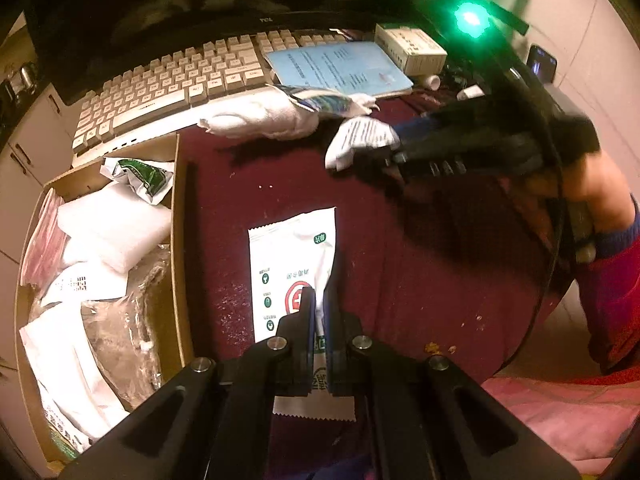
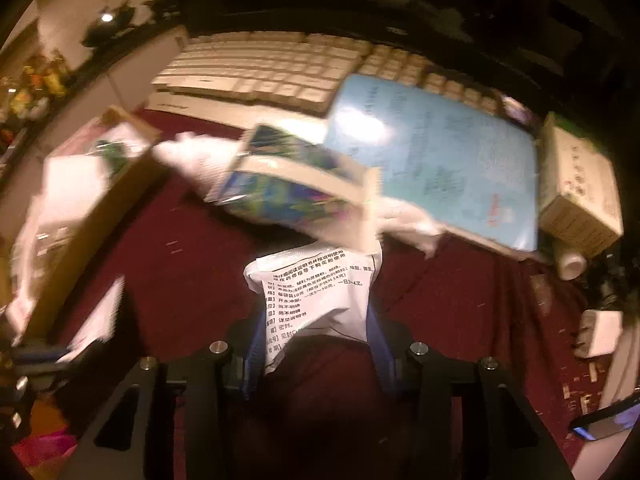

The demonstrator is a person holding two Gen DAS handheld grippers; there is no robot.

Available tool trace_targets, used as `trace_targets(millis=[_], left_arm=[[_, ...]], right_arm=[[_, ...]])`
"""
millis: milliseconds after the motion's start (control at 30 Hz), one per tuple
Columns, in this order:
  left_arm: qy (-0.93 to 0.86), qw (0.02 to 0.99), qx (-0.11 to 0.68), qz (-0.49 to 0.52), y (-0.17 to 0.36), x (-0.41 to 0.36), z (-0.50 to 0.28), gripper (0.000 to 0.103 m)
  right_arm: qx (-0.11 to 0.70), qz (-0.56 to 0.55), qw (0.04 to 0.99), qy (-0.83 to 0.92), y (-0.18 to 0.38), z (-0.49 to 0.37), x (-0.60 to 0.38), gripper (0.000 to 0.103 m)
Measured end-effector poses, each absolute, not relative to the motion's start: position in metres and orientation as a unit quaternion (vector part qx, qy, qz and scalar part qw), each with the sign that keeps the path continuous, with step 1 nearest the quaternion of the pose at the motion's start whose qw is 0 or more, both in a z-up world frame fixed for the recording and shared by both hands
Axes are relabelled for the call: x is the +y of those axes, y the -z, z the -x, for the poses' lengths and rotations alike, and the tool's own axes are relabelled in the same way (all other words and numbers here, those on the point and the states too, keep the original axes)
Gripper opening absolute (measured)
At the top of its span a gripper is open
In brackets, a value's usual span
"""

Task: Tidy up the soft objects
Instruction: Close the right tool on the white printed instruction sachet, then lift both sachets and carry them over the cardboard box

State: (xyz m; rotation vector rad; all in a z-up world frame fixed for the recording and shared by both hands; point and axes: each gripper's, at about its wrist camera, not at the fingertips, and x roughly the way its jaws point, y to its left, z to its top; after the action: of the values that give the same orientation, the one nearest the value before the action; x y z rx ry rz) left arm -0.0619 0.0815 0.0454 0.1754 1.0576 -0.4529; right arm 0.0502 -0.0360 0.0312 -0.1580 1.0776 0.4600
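Note:
My left gripper [image 1: 319, 304] is shut on a flat white sachet with a red cross mark [image 1: 280, 264], held just above the dark red cloth [image 1: 420, 264]. My right gripper [image 2: 316, 320] is shut on a white packet with black printed text [image 2: 320, 292]; it also shows in the left wrist view [image 1: 362, 138], right of centre above the cloth. A cardboard box [image 1: 176, 216] at the left holds several white pouches and packets [image 1: 108, 224]. A white cloth under a blue-green bag [image 1: 280, 116] lies by the keyboard, also in the right wrist view [image 2: 288, 188].
A beige keyboard [image 1: 168, 84] and a dark monitor [image 1: 160, 8] stand at the back. A blue booklet [image 1: 340, 68] and a white carton [image 1: 412, 48] lie at the back right. A white charger [image 2: 600, 332] sits at the right edge.

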Motion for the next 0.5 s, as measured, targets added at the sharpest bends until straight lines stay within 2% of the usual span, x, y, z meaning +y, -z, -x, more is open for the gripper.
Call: trace_targets(millis=[500], left_arm=[[0.221, 0.853, 0.473, -0.015, -0.072, 0.108, 0.078, 0.004]], right_arm=[[0.475, 0.086, 0.838, -0.254, -0.050, -0.028, -0.009, 0.050]])
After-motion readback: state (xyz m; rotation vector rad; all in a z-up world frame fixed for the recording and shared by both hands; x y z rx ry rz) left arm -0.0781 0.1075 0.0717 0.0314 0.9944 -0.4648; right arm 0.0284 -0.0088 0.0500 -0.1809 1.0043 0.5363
